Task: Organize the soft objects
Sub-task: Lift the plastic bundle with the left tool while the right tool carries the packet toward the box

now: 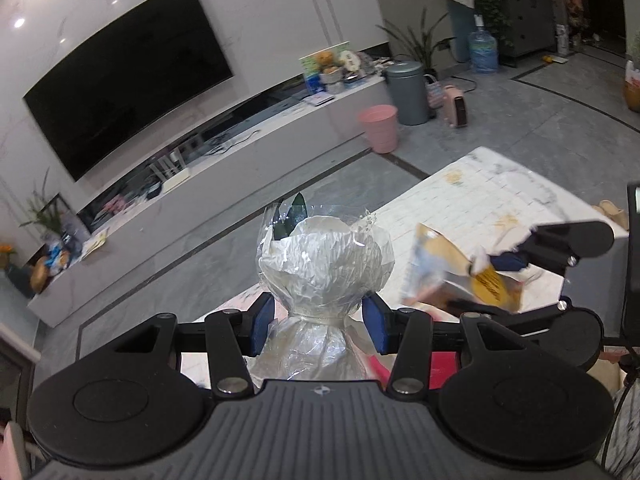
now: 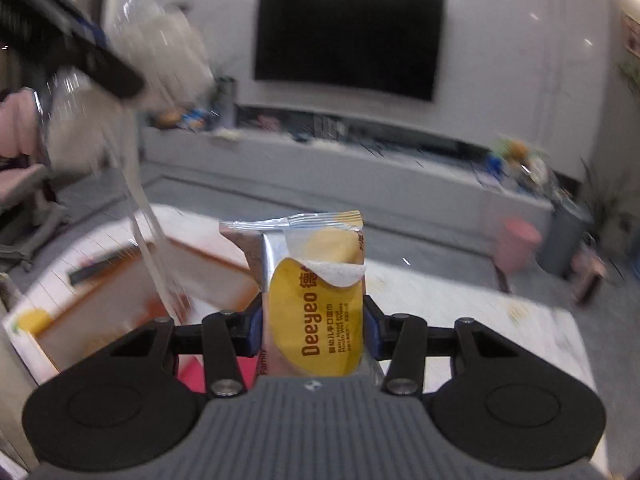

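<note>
L gripper [image 1: 318, 322] pads clamp the tied neck of a crinkly clear-plastic bag of white stuffing [image 1: 326, 266]; contents unclear. R gripper [image 2: 313, 330] squeezes a yellow-and-silver wet-wipes pack [image 2: 316, 300], base hidden. Both above white-tiled table [image 1: 480, 196]; background in right view blurred.

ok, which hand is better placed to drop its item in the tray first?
Probably left. In the right wrist view, the left tongs and wrapped bundle are above the tray; the right tongs hold the wipes pack beside it.
</note>
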A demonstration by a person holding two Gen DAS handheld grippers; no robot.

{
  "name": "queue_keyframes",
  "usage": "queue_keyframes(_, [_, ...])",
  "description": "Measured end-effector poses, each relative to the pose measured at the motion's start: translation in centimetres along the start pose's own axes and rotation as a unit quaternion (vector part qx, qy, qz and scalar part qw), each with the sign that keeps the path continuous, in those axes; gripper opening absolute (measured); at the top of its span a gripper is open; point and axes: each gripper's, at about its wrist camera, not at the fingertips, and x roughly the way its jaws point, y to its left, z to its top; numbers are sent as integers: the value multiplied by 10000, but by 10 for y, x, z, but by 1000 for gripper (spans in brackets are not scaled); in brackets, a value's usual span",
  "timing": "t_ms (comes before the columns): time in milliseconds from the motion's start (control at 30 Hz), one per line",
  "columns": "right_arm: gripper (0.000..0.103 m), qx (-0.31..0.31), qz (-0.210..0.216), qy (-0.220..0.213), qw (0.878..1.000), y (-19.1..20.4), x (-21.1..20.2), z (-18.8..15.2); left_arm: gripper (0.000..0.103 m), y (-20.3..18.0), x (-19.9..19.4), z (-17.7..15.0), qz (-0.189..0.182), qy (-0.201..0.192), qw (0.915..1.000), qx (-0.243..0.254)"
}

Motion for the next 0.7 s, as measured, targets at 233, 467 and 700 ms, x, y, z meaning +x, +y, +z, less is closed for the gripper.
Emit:
queue_keyframes(233, [47,-56,347,-297,9989,74,41,48,55,47,12,-40,-2,-190,9989,-435])
queue_keyframes(467, [47,-310,636,200,9973,122,116,49,55,80,64,-79,-317,106,9961,-811])
queue_keyframes(700, [47,-742,575,907,9914,148,193,15,55,105,123,-124,-886,557,9837,-1461])
